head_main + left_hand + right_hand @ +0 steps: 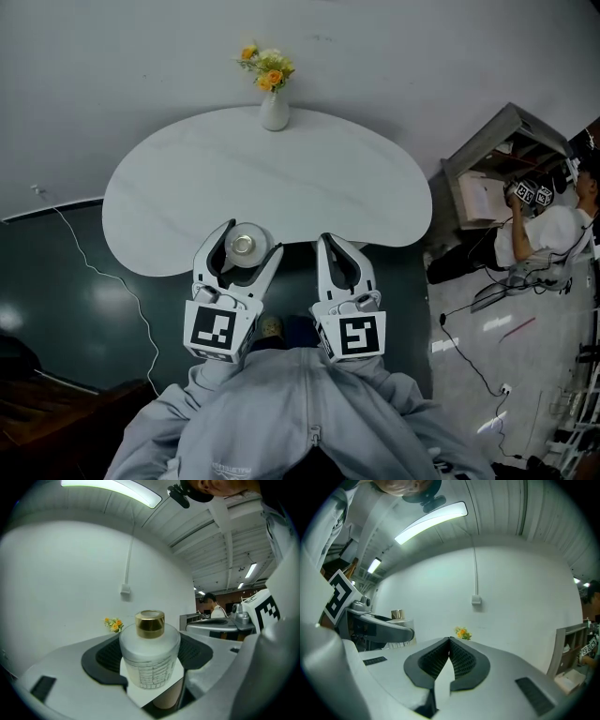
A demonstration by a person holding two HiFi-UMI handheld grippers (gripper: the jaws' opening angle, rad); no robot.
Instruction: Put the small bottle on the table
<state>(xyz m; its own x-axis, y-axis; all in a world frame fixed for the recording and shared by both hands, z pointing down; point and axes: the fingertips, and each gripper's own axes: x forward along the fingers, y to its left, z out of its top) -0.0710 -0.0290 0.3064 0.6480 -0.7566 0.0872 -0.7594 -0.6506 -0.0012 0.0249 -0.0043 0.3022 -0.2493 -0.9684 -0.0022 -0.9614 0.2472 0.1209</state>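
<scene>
A small frosted bottle (244, 247) with a gold cap is held upright in my left gripper (249, 242), which is shut on its body. It hangs at the near edge of the white table (281, 187); I cannot tell whether it touches the top. In the left gripper view the bottle (150, 660) fills the space between the dark pads (107, 657). My right gripper (330, 242) is beside it to the right, shut and empty, its pads (461, 658) pressed together. The gold cap (397, 614) also shows in the right gripper view, behind the left gripper.
A white vase of yellow and orange flowers (273, 94) stands at the table's far edge by the wall. A wooden cabinet (492, 169) and a seated person (544, 230) are at the right. Cables run over the floor on the left (103, 272) and the right (469, 347).
</scene>
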